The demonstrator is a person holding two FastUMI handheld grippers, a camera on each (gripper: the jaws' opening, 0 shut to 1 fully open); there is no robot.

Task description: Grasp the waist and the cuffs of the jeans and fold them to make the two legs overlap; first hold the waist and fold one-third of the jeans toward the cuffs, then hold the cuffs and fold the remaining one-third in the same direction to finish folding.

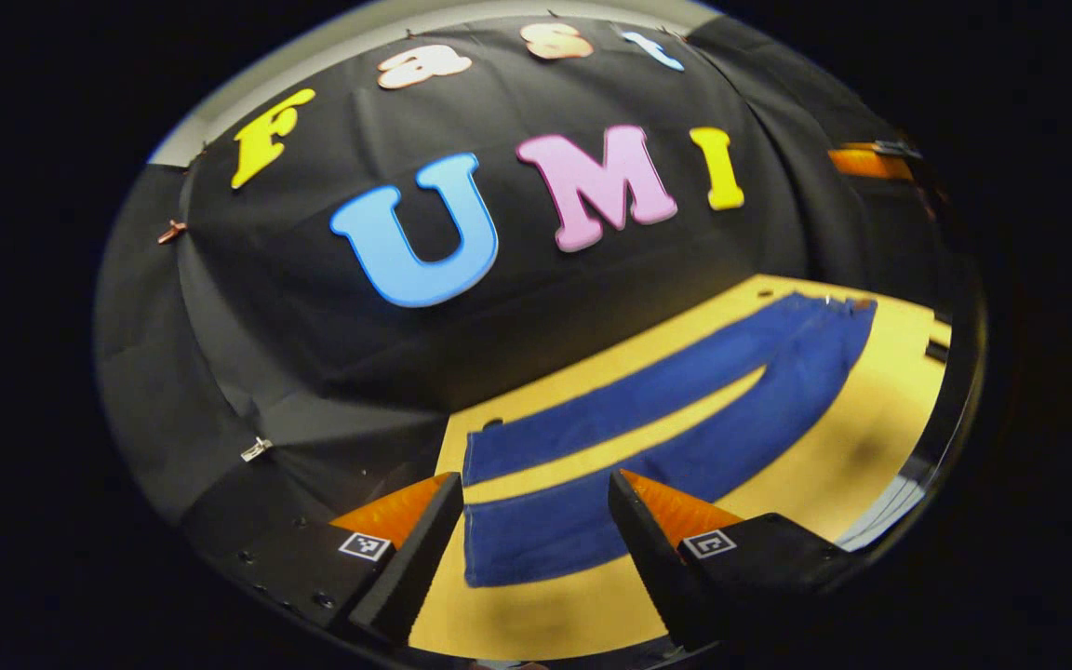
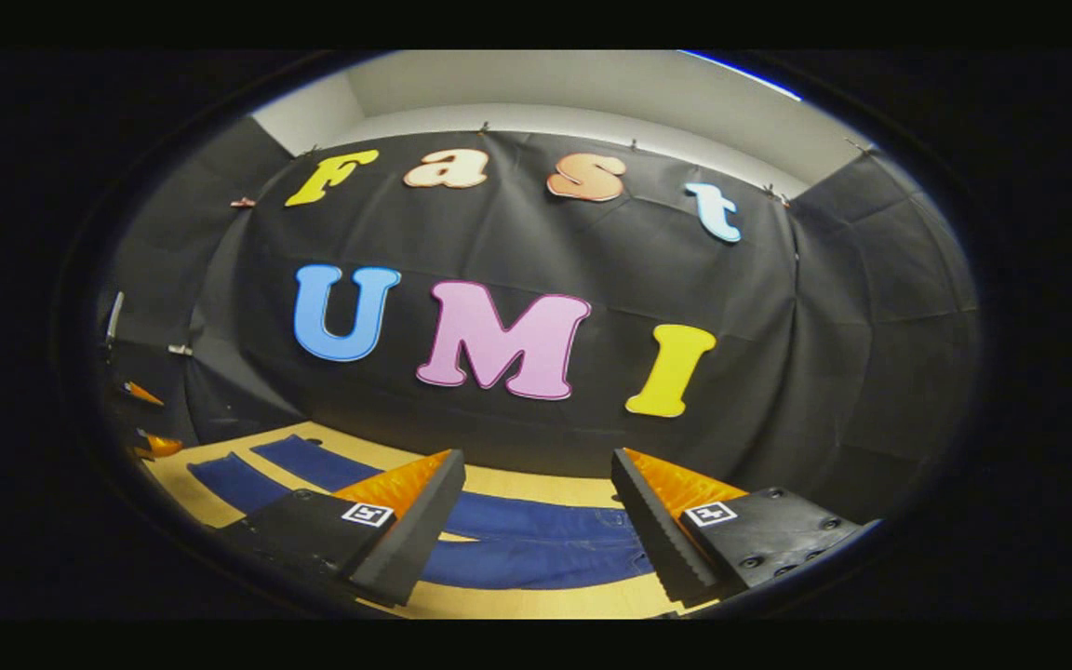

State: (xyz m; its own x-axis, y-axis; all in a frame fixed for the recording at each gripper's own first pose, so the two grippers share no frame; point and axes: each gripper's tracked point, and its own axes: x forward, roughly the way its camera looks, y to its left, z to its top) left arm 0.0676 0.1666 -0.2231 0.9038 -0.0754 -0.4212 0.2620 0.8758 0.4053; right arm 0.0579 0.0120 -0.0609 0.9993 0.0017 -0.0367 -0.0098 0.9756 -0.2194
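Lying flat and unfolded on the wooden table (image 1: 834, 465), the jeans (image 1: 685, 409) spread their two legs apart. Your left gripper (image 1: 536, 540) hovers above the cuffs with jaws wide, holding nothing. Your right gripper (image 2: 536, 521) hangs over the waist (jaws likewise parted and empty). In the right gripper view, the jeans (image 2: 536, 549) run leftward along the table (image 2: 536, 484).
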